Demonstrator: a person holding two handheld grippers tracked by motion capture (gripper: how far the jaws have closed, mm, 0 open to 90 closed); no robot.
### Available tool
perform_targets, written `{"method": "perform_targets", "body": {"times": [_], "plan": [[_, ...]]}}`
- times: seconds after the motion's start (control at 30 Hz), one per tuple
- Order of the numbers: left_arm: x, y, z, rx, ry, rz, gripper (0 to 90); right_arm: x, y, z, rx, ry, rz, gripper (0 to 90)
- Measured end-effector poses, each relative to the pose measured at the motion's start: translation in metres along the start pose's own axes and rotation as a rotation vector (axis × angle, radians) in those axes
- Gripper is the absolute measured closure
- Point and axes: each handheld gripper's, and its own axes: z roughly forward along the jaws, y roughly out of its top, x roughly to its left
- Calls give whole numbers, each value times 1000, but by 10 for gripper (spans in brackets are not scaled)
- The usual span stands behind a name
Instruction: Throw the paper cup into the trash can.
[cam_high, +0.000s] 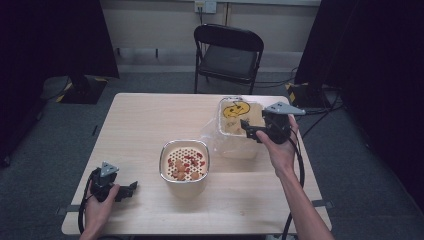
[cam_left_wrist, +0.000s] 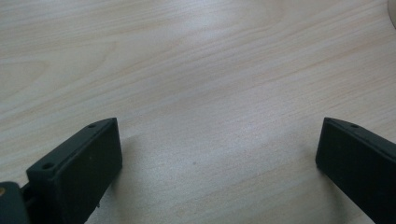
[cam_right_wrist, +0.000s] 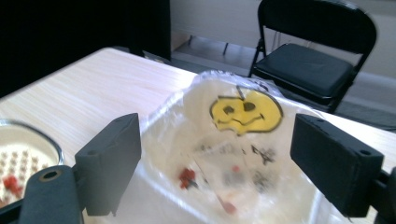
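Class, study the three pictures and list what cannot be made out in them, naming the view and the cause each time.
- Small red bits in the clear bag: right gripper view, blurred, so what they are is unclear.
- Dark print under the yellow smiley face: right gripper view, too blurred to read.
- Pieces in the perforated bowl: high view, too small to identify; right gripper view, bowl cut off by the left edge.
- Container beneath the bag: high view, veiled by plastic and the right gripper.

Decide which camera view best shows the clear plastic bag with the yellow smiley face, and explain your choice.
The right gripper view: the clear plastic bag with the yellow smiley face lies close ahead between the open black jaws, its print and small red bits plain. The high view shows the bag small, partly behind the right gripper. The left gripper view shows bare wooden table.
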Motion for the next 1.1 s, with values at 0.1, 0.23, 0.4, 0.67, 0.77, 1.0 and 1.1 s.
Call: {"method": "perform_targets", "body": {"times": [0.1,0.23,0.4,0.67,0.77,1.0,1.1], "plan": [[0,0,0,0,0,0,0,5,-9,-12,2,8,-12,158],[0,0,0,0,0,0,0,4,-27,-32,-9,-14,11,153],[0,0,0,0,0,0,0,4,-52,-51,15,-6,37,145],[0,0,0,0,0,0,0,4,-103,-61,67,12,86,139],[0,0,0,0,0,0,0,4,-126,-56,117,-21,78,139],[0,0,0,0,0,0,0,0,-184,-28,275,-39,95,143],[0,0,0,0,0,0,0,-1,-193,-23,299,-58,98,142]]}}
